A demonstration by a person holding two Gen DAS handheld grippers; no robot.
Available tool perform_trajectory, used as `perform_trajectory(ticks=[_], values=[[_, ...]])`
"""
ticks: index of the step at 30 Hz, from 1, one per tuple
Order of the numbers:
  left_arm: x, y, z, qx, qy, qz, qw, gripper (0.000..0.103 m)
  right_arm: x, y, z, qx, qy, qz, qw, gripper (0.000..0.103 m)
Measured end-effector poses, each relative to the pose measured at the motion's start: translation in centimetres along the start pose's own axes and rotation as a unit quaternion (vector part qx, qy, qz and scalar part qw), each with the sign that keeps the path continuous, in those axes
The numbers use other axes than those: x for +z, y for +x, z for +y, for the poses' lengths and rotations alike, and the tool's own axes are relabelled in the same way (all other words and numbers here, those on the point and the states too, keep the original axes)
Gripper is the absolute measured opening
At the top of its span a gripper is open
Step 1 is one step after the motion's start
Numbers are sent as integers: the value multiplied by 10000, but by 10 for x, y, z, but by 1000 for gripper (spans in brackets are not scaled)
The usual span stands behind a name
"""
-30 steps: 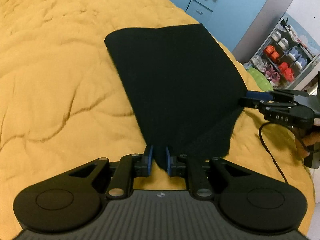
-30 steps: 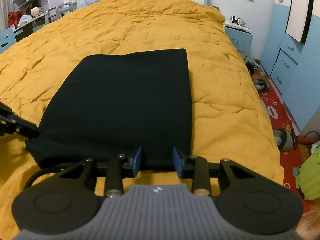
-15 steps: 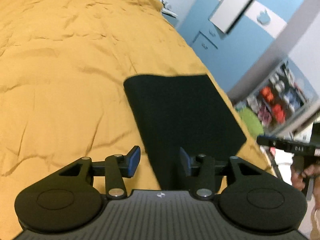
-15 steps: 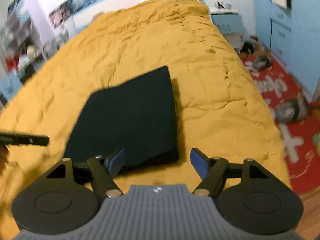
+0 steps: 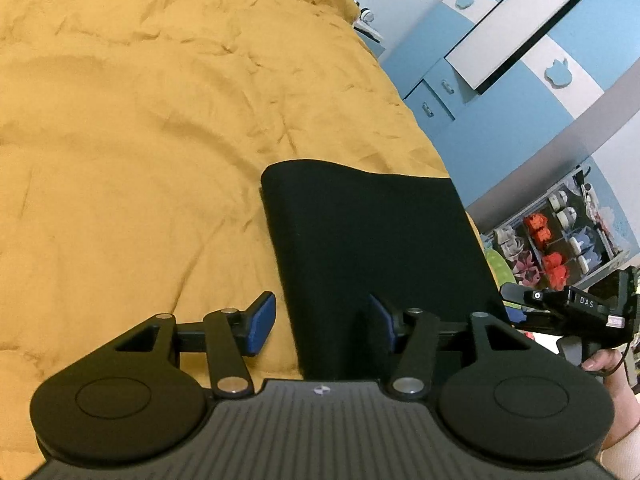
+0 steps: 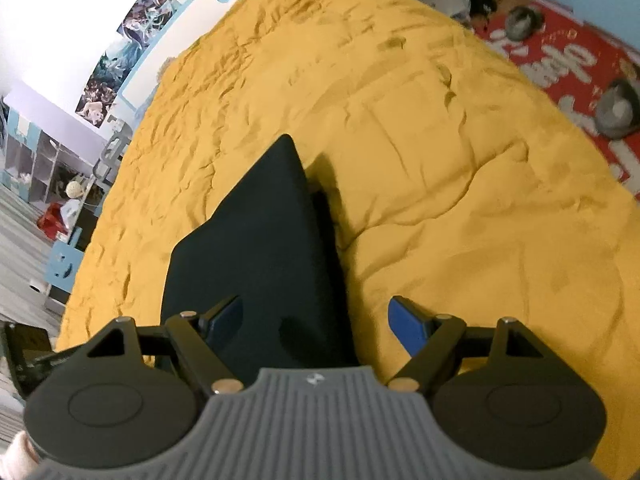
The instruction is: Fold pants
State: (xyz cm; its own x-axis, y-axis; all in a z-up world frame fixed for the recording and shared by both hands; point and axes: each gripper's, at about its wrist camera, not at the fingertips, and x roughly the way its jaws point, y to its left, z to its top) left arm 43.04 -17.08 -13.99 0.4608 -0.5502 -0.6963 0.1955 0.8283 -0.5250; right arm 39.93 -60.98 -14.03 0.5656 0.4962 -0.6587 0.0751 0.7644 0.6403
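Folded black pants (image 5: 372, 248) lie flat on yellow bed quilt (image 5: 140, 140), near right bed edge. Left gripper (image 5: 320, 322) jaws opening, straddling pants' near-left edge, pads clear. Right gripper (image 6: 316, 322) jaws opening over near-right edge, nothing held. Wide bare quilt left and far.
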Motion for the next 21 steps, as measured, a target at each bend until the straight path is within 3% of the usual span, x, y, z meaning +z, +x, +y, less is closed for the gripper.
perform_trajectory(ticks=[7,17,21], values=[[3,17,18,-270,-204,58,9994,64,13,28,-22,424,397,194,9981,77],[9,36,33,-639,-513,51,9966,64,27,54,-28,682,475,359,9959,77],[18,46,41,-616,-695,11,9957,54,30,62,-20,497,364,373,9974,73]])
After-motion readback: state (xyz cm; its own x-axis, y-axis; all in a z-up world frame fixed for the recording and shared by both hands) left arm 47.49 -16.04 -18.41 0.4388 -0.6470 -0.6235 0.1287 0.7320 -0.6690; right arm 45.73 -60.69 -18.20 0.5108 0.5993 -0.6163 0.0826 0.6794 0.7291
